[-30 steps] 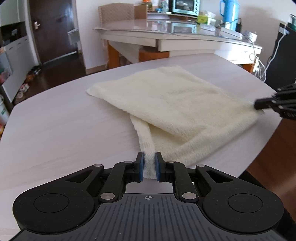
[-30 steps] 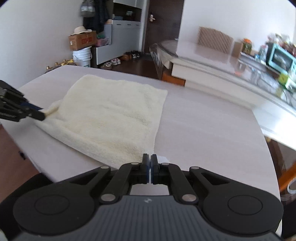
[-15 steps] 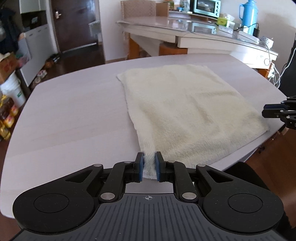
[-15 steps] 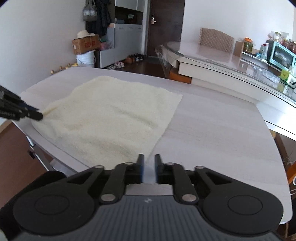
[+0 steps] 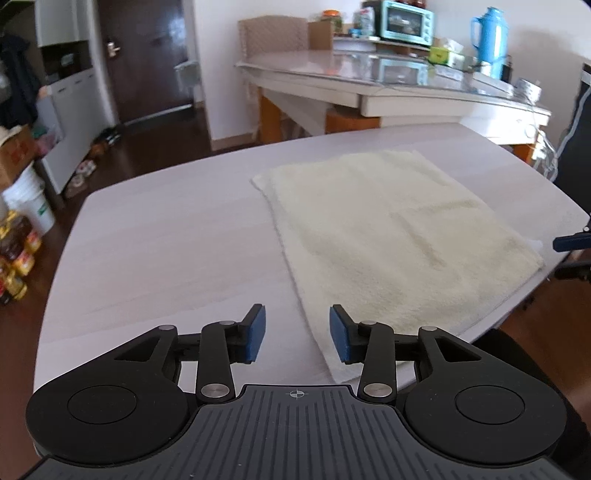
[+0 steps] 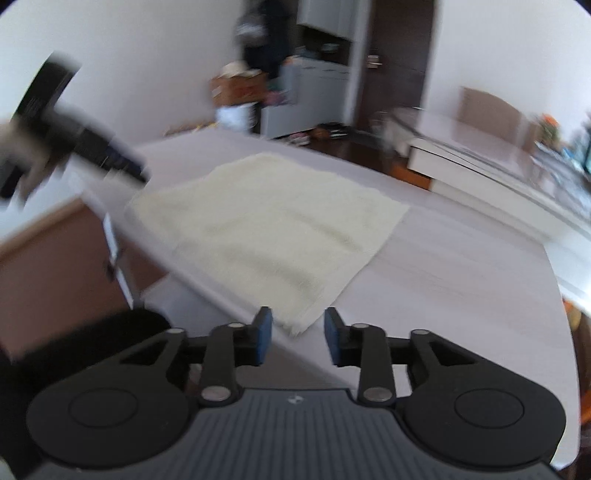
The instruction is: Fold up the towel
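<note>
Tabletop [image 5: 166,251]: pale, faintly lilac wood grain with rounded corners, dark wood floor showing beyond its edges. Cream towel [image 5: 391,229] lies flat on it, folded into a rough rectangle, a thinner white under-edge showing along its left side and at the near corner. Its near edge runs close to the table's rim in both views.

Room behind, left wrist view: glass-topped dining table [image 5: 388,77] carrying a turquoise toaster oven [image 5: 406,20] and a blue thermos [image 5: 489,37]; dark door [image 5: 147,59] at left; white bucket [image 5: 27,206] and a row of jars on the floor at far left. Right wrist view is motion-blurred, so the background reads only as a grey cabinet, a door and the same glass table.

Left gripper [image 5: 297,334]: low over the table's near edge, jaws spread wide, blue pads facing each other with the towel's near-left corner lying between and just ahead of them, nothing pinched. Right gripper [image 6: 297,334]: jaws likewise spread, hovering at the towel's other near corner, which sits in the gap just ahead of the pads; contact probably none, though blur makes that uncertain. The left gripper appears in the right view as a dark smear at upper left, raised above the towel's far-left corner.
</note>
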`<move>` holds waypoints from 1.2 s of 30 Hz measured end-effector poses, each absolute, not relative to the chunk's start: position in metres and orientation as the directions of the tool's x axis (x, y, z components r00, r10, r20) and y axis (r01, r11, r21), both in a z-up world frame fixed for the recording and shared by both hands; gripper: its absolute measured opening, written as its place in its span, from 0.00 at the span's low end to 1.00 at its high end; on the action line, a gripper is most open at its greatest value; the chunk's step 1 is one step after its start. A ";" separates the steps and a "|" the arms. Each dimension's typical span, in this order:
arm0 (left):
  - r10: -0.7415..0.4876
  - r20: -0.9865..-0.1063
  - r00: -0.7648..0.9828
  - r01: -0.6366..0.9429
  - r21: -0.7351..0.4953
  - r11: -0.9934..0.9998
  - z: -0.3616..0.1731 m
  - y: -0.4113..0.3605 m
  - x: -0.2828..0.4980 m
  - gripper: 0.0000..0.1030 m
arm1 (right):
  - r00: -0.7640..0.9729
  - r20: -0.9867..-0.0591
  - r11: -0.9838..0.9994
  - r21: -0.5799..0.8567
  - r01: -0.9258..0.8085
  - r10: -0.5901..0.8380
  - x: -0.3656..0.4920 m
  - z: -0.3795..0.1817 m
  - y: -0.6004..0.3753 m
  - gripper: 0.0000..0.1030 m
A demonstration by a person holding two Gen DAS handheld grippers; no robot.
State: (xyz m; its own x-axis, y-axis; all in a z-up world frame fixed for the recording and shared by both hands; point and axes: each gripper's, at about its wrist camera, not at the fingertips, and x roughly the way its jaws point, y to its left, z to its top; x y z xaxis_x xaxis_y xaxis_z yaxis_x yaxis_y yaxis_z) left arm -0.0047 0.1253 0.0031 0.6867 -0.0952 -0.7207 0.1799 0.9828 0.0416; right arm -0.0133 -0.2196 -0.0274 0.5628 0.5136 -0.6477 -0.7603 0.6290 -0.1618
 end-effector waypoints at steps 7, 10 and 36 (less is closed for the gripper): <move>-0.118 -0.733 0.670 0.217 0.042 0.975 -0.006 0.115 0.007 0.41 | 0.500 -0.680 0.344 -0.365 -0.865 0.537 -0.018 -0.034 -0.202 0.41; -0.115 -0.738 0.664 0.207 0.034 0.978 -0.007 0.118 0.009 0.41 | 0.468 -0.713 0.238 -0.405 -0.883 0.522 -0.014 -0.038 -0.196 0.43; -0.296 -0.816 0.497 0.665 0.139 0.734 -0.007 0.113 -0.018 0.21 | 0.479 -0.719 0.271 -0.395 -0.878 0.503 -0.017 -0.022 -0.200 0.07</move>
